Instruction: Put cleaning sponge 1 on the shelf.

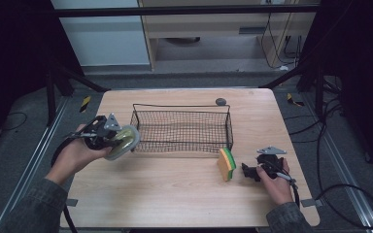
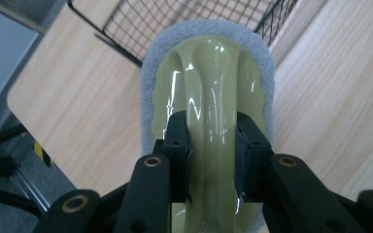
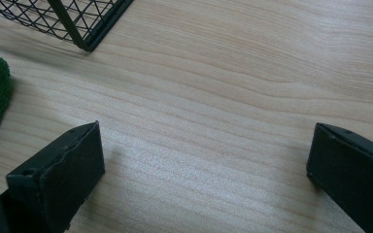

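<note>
At the left of the high view, the left tool [image 1: 110, 137] is clamped on a scrub pad with an olive-green plastic handle [image 1: 123, 142], held up off the counter [image 1: 175, 194] just beside the left end of the black wire basket [image 1: 182, 127]. In the left gripper view the two black jaws pinch only the narrow raised ridge of that glossy handle [image 2: 209, 111], with the grey pad rim around it and the basket's mesh at the top of the frame. That is where trouble looks most likely: the ridge is smooth and shiny, so the pad could slide out or swivel between the jaws if the hand tilts or jolts, and it would land on the counter short of the basket. If it is meant to go into the basket, the wide pad may also catch on the top wire of the near end wall, which could tip it out of the grip or shove the light basket across the counter. The right tool [image 1: 246, 172] rests low at the lower right of the high view with its jaws spread wide and nothing between them, close to the yellow-and-green sponge [image 1: 227, 164] standing on edge; a careless nudge there would probably topple it.
</note>
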Demonstrator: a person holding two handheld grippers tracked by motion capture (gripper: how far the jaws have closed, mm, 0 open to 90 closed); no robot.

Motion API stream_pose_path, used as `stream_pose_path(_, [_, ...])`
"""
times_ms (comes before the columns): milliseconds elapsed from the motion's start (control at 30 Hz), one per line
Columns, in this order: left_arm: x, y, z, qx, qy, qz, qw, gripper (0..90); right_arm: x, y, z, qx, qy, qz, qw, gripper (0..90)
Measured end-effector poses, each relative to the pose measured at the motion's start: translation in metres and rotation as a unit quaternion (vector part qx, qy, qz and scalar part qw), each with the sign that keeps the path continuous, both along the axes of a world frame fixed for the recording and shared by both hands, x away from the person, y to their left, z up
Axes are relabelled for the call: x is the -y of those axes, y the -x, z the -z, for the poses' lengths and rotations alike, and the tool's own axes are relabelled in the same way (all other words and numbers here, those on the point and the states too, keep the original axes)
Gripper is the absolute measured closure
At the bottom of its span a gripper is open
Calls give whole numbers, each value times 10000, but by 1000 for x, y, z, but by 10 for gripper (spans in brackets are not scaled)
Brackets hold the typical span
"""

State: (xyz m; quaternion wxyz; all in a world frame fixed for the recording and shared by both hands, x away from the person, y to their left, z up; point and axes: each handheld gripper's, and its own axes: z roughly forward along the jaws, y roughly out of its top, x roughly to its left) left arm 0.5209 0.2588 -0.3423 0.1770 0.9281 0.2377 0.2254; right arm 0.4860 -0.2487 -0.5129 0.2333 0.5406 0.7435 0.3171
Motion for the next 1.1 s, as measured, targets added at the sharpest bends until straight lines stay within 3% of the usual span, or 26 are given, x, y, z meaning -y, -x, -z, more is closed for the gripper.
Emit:
stream_pose_path(100, [8, -8, -7, 71, -143, 156, 9998, 707, 0, 0, 0, -11, -31, 7, 10000, 5])
stream_pose_path(400, [34, -30, -20, 166, -212, 596, 9979, 707, 1, 1, 0, -10, -27, -45, 10000, 5])
stream_pose_path(800, [68, -48, -28, 386, -409, 1243, 9906, 707, 1, 0, 1, 19, 23, -71, 10000, 4])
stream_pose_path(933, [78, -50, -25, 506, -564, 1356, 9879, 707, 1, 1, 1, 26, 42, -95, 9999, 5])
stream_pose_path(1100, [87, -53, -25, 720, -571, 1395, 9860, 707, 1, 2, 0, 5, 19, -122, 9999, 7])
